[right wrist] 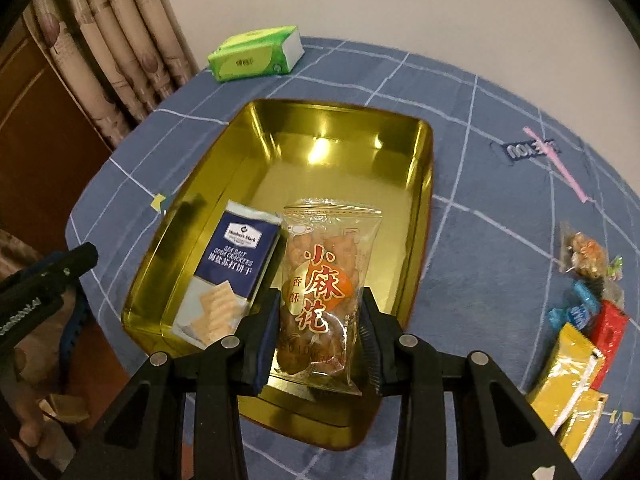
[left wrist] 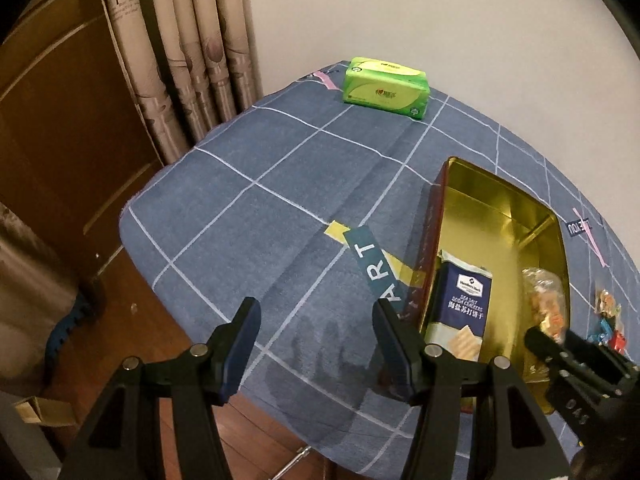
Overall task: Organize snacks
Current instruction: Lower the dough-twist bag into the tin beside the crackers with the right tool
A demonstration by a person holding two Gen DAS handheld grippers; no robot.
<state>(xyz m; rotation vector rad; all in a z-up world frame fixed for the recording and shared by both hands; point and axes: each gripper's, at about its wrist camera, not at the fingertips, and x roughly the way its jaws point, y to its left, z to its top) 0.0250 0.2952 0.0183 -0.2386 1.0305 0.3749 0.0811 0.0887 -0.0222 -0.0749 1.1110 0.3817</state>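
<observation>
A gold tin box [right wrist: 416, 184] sits open on the blue checked tablecloth; it also shows in the left wrist view [left wrist: 500, 216]. A blue soda cracker pack [right wrist: 228, 276] leans inside at its left, also seen in the left wrist view [left wrist: 460, 308]. My right gripper [right wrist: 320, 320] is shut on a clear packet of fried dough twists [right wrist: 324, 276] and holds it over the tin's near end. In the left wrist view the packet [left wrist: 546, 304] and the right gripper [left wrist: 560, 344] show at the right. My left gripper [left wrist: 316, 344] is open and empty over the table's left edge.
A green tissue pack [right wrist: 256, 54] lies at the table's far side, also in the left wrist view [left wrist: 386, 86]. Several loose snacks [right wrist: 580, 320] lie right of the tin: yellow, red, blue and clear wrappers. Curtains and a wooden door stand at the left.
</observation>
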